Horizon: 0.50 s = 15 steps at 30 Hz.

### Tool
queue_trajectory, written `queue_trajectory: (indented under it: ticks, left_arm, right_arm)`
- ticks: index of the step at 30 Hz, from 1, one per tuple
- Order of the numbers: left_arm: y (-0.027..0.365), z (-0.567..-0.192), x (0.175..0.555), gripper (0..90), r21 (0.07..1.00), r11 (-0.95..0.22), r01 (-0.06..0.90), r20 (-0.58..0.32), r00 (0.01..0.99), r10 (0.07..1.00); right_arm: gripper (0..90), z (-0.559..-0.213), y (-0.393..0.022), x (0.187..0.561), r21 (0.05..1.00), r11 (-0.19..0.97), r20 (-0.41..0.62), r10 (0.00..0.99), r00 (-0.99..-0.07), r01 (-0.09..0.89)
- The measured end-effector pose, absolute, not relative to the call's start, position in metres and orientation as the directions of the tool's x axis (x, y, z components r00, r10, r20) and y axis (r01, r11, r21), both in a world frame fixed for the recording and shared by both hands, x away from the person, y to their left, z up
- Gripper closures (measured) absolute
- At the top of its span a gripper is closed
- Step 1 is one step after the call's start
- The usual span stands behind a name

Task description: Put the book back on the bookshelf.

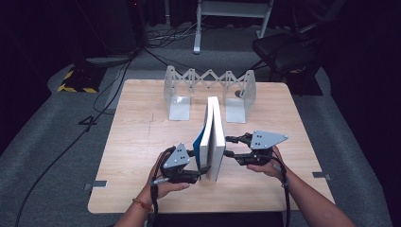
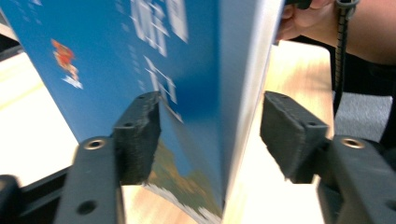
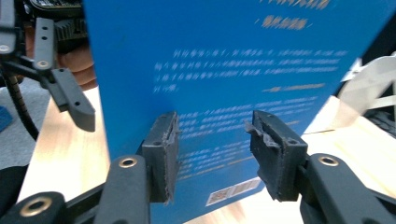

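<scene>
Book (image 1: 213, 137) upright near the surface's front edge, long axis toward bookend rack (image 1: 209, 92); between my left jaws (image 1: 201, 172), spread; right jaws (image 1: 230, 146) spread beside it, facing back cover.

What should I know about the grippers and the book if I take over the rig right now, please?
Left gripper: open, jaws astride the near edge of the blue book; one pad sits at the cover, the other is clear of it.
Right gripper: open, jaws facing the back cover, nothing between them.
Book: upright on the table, covers slightly spread, in front of the expanding bookend rack.
Done: book stood on edge near the person's side.
Left: probably moving it back between the rack's ends; it may tip while unheld.
</scene>
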<state>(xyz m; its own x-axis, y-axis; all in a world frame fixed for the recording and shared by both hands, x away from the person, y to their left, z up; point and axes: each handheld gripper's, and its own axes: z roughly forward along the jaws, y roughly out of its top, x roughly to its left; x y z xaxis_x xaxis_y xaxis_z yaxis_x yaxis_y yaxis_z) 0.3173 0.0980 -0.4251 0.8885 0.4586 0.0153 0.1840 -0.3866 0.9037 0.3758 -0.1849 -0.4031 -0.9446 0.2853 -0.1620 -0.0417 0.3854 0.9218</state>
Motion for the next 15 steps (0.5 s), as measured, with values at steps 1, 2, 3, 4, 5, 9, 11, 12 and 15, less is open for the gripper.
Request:
queue_trajectory:
  ticks: [1, 2, 3, 4, 5, 9, 11, 12, 15]
  left_arm:
    - [0.095, -0.426, 0.315, 29.5, 0.899, -0.398, 0.182, 0.026, 0.886, 0.463]
    - [0.093, -0.428, 0.313, 26.9, 0.898, -0.404, 0.178, 0.036, 0.883, 0.468]
    - [0.091, -0.428, 0.312, 24.9, 0.897, -0.403, 0.183, 0.034, 0.879, 0.475]
    - [0.088, -0.429, 0.311, 23.4, 0.896, -0.405, 0.183, 0.038, 0.877, 0.479]
    - [0.085, -0.429, 0.31, 21.1, 0.897, -0.4, 0.187, 0.035, 0.874, 0.485]
    - [0.079, -0.43, 0.309, 19.0, 0.909, -0.368, 0.199, 0.026, 0.851, 0.524]
    - [0.077, -0.431, 0.309, 18.4, 0.911, -0.358, 0.204, 0.03, 0.834, 0.551]
    - [0.077, -0.431, 0.309, 17.1, 0.911, -0.358, 0.204, 0.03, 0.834, 0.551]
    - [0.072, -0.438, 0.31, 15.8, 0.907, -0.359, 0.222, 0.034, 0.81, 0.585]
  right_arm:
    - [51.5, -0.405, -0.183, 0.375, 0.921, 0.389, -0.158, 0.282, -0.946, -0.038]
    - [51.1, -0.407, -0.181, 0.375, 0.918, 0.395, -0.158, 0.279, -0.947, -0.037]
    - [50.9, -0.408, -0.179, 0.375, 0.919, 0.394, -0.151, 0.271, -0.951, -0.033]
    - [50.9, -0.409, -0.178, 0.375, 0.918, 0.394, -0.151, 0.271, -0.951, -0.033]
    - [50.4, -0.411, -0.177, 0.376, 0.916, 0.401, -0.15, 0.272, -0.95, -0.03]
    - [49.6, -0.418, -0.174, 0.379, 0.915, 0.403, -0.13, 0.271, -0.954, -0.01]
    - [49.7, -0.421, -0.172, 0.38, 0.916, 0.401, -0.124, 0.268, -0.955, -0.006]
    - [49.9, -0.422, -0.17, 0.381, 0.914, 0.406, -0.125, 0.264, -0.956, -0.007]
    - [49.9, -0.425, -0.168, 0.382, 0.913, 0.408, -0.13, 0.265, -0.955, -0.011]
